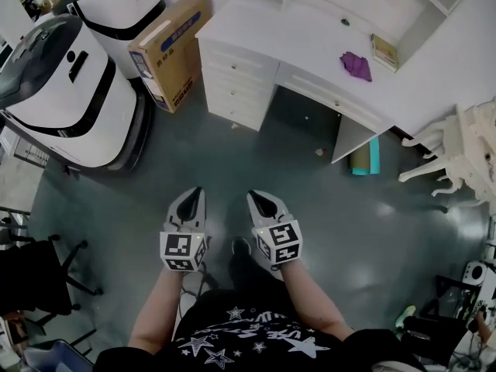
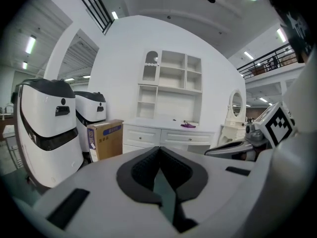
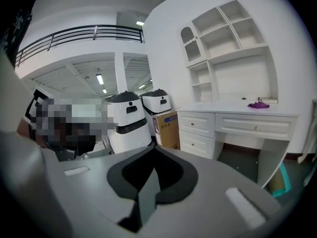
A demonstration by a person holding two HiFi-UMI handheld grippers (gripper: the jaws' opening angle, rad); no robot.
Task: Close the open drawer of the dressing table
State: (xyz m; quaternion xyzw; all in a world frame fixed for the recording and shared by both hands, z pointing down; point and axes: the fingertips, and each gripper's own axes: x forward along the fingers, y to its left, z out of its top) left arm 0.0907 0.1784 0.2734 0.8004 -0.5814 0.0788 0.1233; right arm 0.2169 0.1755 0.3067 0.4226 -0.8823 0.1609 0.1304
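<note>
The white dressing table [image 1: 310, 22] stands across the grey floor, at the top of the head view, a good way ahead of both grippers. Its wide drawer [image 1: 333, 98] above the kneehole sticks out a little from the front; the right gripper view shows the drawer [image 3: 255, 125] too. A purple cloth [image 1: 356, 65] lies on the tabletop. My left gripper [image 1: 195, 192] and right gripper [image 1: 254, 196] are held side by side low in the head view, both pointing toward the table. Each is shut with nothing between its jaws, as the left gripper view [image 2: 158, 150] and the right gripper view [image 3: 154, 150] show.
Two white machines with black bands [image 1: 70, 91] stand at the left, with a cardboard box [image 1: 170, 49] beside the table's drawer stack [image 1: 232, 91]. A white carved stool [image 1: 465, 153] and a teal roll [image 1: 364, 157] are at the right. A black office chair [image 1: 39, 273] stands at the lower left.
</note>
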